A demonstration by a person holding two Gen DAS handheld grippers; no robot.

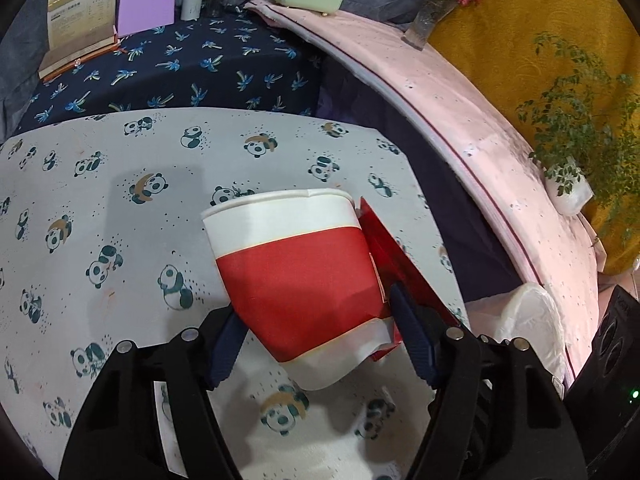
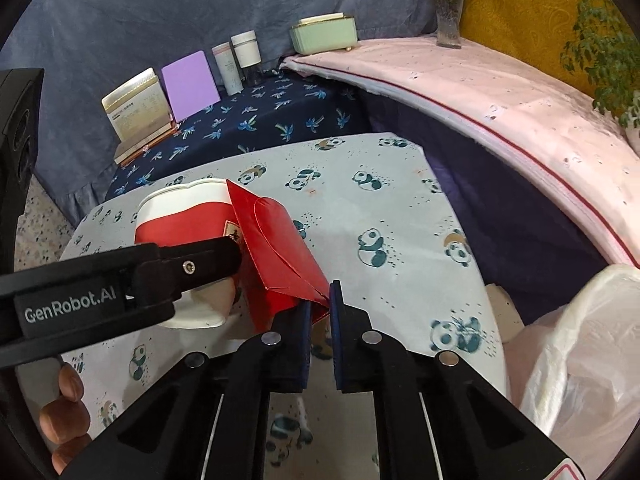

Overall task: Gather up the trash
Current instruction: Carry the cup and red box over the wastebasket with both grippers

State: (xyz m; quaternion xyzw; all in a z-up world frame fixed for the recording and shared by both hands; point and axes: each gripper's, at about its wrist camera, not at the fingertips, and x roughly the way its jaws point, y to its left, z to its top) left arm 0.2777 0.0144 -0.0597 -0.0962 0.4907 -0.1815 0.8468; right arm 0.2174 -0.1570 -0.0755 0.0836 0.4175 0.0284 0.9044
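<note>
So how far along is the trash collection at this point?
Nothing looks binned yet. In hand: the left gripper is clamped on the red and white paper cup, held tilted above the table, and the right gripper is shut on a corner of the red paper box. Left: both pieces presumably go into the white plastic bag.

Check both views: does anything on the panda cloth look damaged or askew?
Yes. The red-and-white paper cup between the left gripper's fingers is tilted and dented, its rim buckled. The red paper box pinched at a corner by the right gripper leans against it, creased. Nothing looks spilled.
</note>
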